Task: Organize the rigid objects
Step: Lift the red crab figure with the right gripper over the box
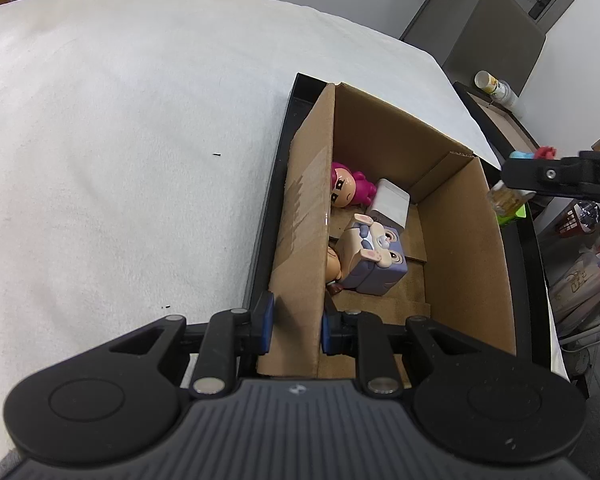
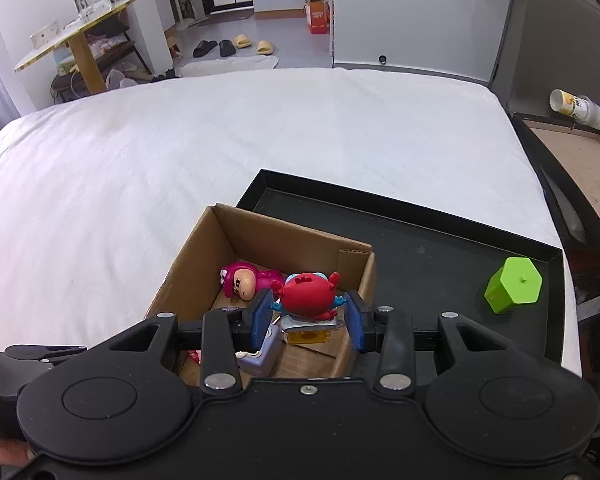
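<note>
A cardboard box (image 1: 464,240) stands in a black tray (image 2: 428,256) on a white cloth. Inside lie a pink figure (image 1: 346,188), a white block (image 1: 392,202) and a purple bunny cube (image 1: 376,260). My left gripper (image 1: 298,326) is shut on the box's left wall (image 1: 304,248). My right gripper (image 2: 308,314) holds a red crab figure (image 2: 308,294) on a clear yellow base (image 2: 306,330) above the box; its pads (image 2: 262,314) sit wide beside the toy. The pink figure (image 2: 246,280) and the cube (image 2: 260,354) show below it.
A green hexagonal block (image 2: 514,284) stands at the tray's right end. A second dark tray with a brown floor (image 2: 572,156) and a tipped cup (image 2: 576,106) lie to the right. White cloth (image 2: 180,152) spreads left and beyond.
</note>
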### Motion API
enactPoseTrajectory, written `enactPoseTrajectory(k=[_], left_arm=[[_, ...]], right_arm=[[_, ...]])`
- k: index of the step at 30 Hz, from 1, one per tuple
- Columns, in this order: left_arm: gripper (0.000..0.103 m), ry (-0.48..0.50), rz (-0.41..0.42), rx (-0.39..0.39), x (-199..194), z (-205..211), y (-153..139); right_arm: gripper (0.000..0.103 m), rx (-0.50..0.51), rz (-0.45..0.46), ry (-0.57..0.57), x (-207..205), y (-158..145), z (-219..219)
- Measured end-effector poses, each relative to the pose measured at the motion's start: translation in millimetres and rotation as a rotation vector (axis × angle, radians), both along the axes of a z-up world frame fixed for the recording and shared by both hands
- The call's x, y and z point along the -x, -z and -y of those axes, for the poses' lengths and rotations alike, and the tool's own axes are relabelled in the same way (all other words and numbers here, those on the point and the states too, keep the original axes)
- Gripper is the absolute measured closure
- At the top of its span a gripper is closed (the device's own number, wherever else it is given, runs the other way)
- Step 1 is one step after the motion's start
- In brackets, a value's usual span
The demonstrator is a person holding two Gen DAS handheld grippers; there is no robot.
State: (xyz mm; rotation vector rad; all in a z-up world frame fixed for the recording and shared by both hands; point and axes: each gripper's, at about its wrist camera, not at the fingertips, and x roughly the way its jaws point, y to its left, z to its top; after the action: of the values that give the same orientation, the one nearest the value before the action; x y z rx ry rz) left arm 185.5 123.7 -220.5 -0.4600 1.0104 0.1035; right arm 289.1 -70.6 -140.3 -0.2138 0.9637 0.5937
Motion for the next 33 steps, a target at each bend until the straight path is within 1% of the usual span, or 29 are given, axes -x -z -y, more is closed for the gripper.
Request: enactPoseTrajectory(k=[5,10,15,19,25,27,30,33], left_arm=[[0.082,0.003,0.006,0.012,1,-2,1],[0.081,0.007,0.011,0.022,2,-4,2],[0.081,0.01,0.016,0.029,3,-5,2],[0.08,0.011,0.022,0.038,4,-6,2],[0.08,0.016,0.026,0.044,4,-8,3],[0.08,0.016,0.026,0.047,4,-8,3],[0.08,0.017,0.026,0.049,4,-9,3],[0.08,0.016,0.026,0.049,4,-9,4]], right_arm=[[0.064,0.031,-0.019,-0.025,-2,8,-13],[0.064,0.11,-0.04,-0.063,1,23,-27],[0.064,0.193,-0.039,-0.113,7,35,-39],[0.064,0.255,-0.039,-0.182,10,42,-48],[0.064,0.394,0.018,-0.347,23,53,-65],[0.064,0.432,0.022,-0.386,27,58,-70],[0.064,0.476,0.021,-0.424,31,67,-75],[0.064,0.495,0.005,-0.426,30,74,-78]])
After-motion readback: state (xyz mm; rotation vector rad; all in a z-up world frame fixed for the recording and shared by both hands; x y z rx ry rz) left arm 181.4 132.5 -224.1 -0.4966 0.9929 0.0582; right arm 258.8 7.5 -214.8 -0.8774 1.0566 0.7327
